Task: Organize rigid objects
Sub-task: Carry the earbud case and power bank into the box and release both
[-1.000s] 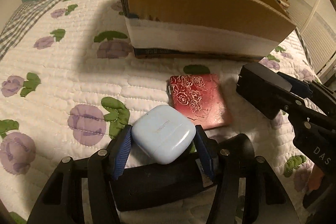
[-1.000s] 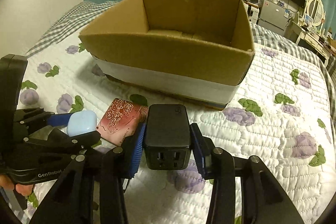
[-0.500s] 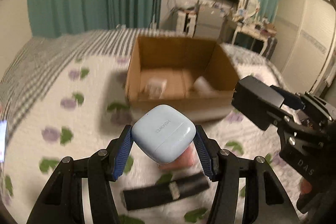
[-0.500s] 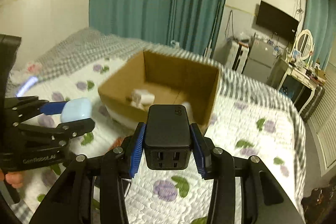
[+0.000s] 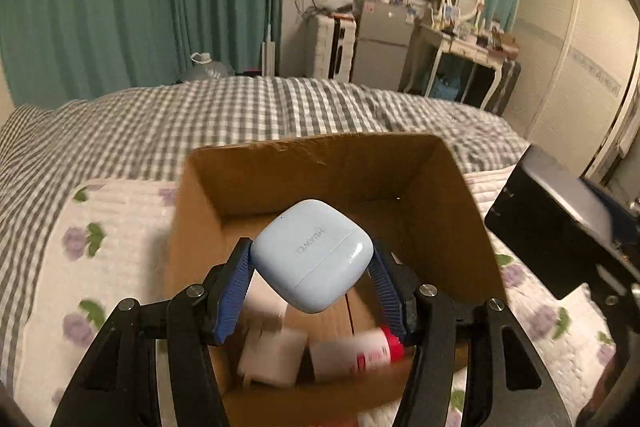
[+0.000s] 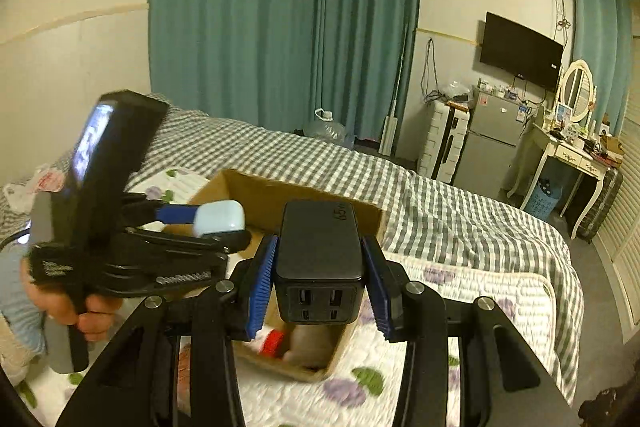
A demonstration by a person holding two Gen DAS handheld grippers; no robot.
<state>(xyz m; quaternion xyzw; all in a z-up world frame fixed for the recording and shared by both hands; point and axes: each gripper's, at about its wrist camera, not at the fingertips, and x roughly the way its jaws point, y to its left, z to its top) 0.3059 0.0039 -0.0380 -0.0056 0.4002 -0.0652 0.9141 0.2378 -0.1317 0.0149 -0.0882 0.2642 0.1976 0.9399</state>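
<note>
My left gripper (image 5: 313,273) is shut on a pale blue earbud case (image 5: 312,253) and holds it above the open cardboard box (image 5: 320,171) on the bed. The case also shows in the right wrist view (image 6: 220,218). My right gripper (image 6: 318,285) is shut on a black charger block (image 6: 320,259), also held above the box (image 6: 256,193); the charger shows at the right edge of the left wrist view (image 5: 548,219). Inside the box lie a white block (image 5: 272,351) and a white bottle with a red cap (image 5: 360,347).
The box stands on a white quilt with purple flowers (image 5: 44,267) over a grey checked blanket (image 5: 200,119). Beyond the bed are teal curtains (image 6: 280,7), a small fridge (image 6: 492,131) and a white dressing table (image 6: 568,143).
Both grippers have risen and moved forward over the box with their objects still held. The red wallet and the black object on the quilt have dropped out of view.
</note>
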